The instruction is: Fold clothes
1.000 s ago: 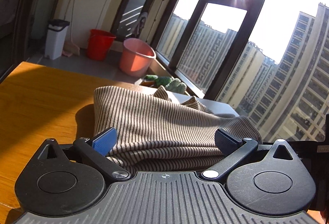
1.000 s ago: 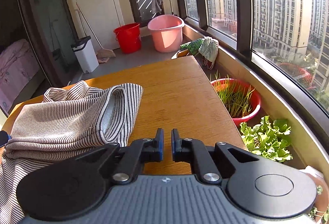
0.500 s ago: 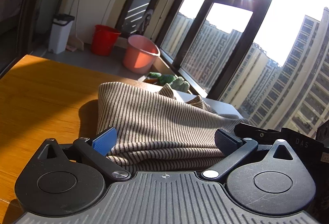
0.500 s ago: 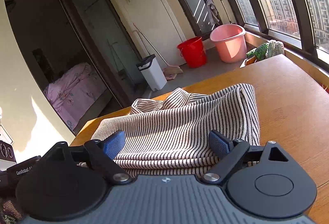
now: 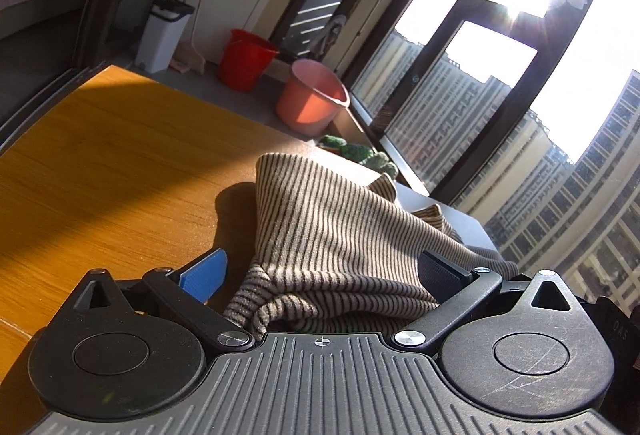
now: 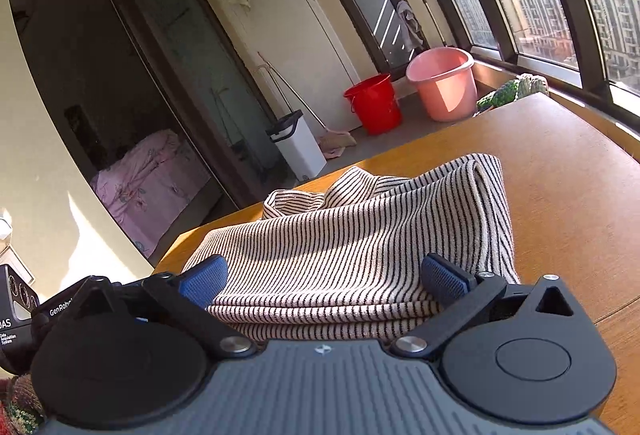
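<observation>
**A:** Where is the striped garment (image 6: 360,235) lying?

**B:** On the wooden desk (image 5: 120,171), doubled over on itself. In the right wrist view several layered edges stack up at the near side, and a rounded fold runs along its right flank.

**A:** And the tools?

**B:** Both are spread wide, and both sit at the near edge of the cloth. The right tool (image 6: 324,277) has the stacked edges lying between its fingers, nothing pinched. The left tool (image 5: 320,271) straddles a bunched, rolled-over corner; its fingers are well apart too, so it holds nothing.

**A:** So which step is this?

**B:** I'd judge it fits two readings: the tools are set to close on the near edge for another fold, or they have just let go after laying one down. The pictures don't settle which.

**A:** If another fold is wanted?

**B:** Then each tool would need to catch all the layers together, since a loose lower layer would drag and spoil the stack.
</observation>
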{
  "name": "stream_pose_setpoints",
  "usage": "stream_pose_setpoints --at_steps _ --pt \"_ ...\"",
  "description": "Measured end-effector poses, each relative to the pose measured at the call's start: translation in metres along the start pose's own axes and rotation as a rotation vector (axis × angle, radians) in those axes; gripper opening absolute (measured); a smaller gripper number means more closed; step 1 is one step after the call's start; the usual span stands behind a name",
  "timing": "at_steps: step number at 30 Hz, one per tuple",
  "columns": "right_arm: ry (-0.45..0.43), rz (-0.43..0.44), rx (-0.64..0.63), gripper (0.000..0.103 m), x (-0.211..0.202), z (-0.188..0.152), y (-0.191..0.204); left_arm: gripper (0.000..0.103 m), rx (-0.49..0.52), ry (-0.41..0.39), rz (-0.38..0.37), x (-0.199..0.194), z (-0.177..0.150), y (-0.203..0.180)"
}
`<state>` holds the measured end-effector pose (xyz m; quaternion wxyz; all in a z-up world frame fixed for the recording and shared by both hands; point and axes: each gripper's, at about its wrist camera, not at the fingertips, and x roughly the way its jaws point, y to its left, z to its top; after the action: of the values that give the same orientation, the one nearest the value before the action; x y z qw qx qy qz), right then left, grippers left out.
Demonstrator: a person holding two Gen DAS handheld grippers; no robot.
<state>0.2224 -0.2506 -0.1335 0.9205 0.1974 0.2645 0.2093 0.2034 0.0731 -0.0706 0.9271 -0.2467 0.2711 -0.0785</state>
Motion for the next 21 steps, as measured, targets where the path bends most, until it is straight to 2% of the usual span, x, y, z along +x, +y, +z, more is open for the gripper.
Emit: stream_pose_setpoints --at_steps 9,12,15,21 --pt "0.071 -0.009 -0.083 0.103 0.017 -0.005 0.026 0.103 -0.049 -0.086 0.008 -0.029 -0.003 0.018" --pt "0.066 -0.002 -0.077 0.103 0.016 -0.006 0.026 0.103 0.012 -0.11 -0.027 -0.034 -0.006 0.009" --pt "0.048 0.025 -0.041 0.103 0.012 -0.007 0.02 0.103 0.055 -0.103 -0.046 -0.031 -0.009 -0.002" --pt "0.039 0.04 -0.021 0.103 0.011 -0.007 0.016 0.103 0.01 -0.069 -0.021 -0.024 -0.006 0.004"
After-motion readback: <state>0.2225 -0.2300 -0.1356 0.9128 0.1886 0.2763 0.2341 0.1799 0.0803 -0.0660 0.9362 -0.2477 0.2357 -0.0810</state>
